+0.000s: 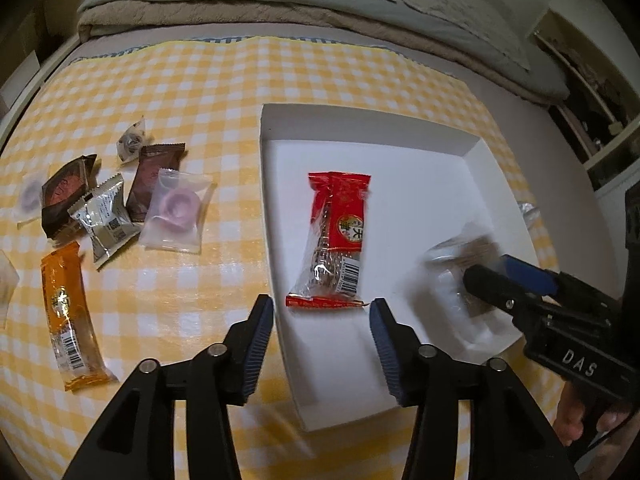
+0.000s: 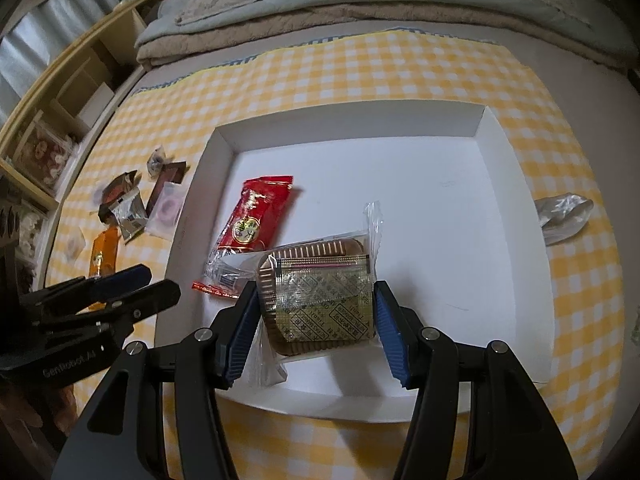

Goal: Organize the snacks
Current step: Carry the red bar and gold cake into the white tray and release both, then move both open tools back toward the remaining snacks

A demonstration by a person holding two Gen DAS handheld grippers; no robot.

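1. The left tongs (image 1: 322, 306) are seen standing apart with nothing between the pads; the red snack packet (image 1: 335, 236) lies just ahead of their tips, flat on the floor of the white box (image 1: 496, 184).
2. The long axis of that packet is seen to run away from the left tongs, with its crimped near end between the two tips but untouched.
3. The right tongs (image 2: 316, 300) are set at either side of the clear-wrapped brown pastry tray (image 2: 320, 292), inside the box beside the red packet. The pads look to be against its sides, though it cannot be told for certain whether they press or merely flank it; a hold is judged likely.
4. The snacks not yet sorted are found on the yellow checked bench (image 1: 200, 92), well to the left of the box: the orange bar (image 1: 70, 320), the brown wrappers (image 1: 154, 180), the silver sachet (image 1: 104, 220) and the pink ring sweet (image 1: 176, 208).
5. The left tongs are judged the nearer to that pile; a swing leftward, away from the box, would be called for.
6. The orange bar's long axis runs roughly toward the left tongs, so a grip across its width is suggested.
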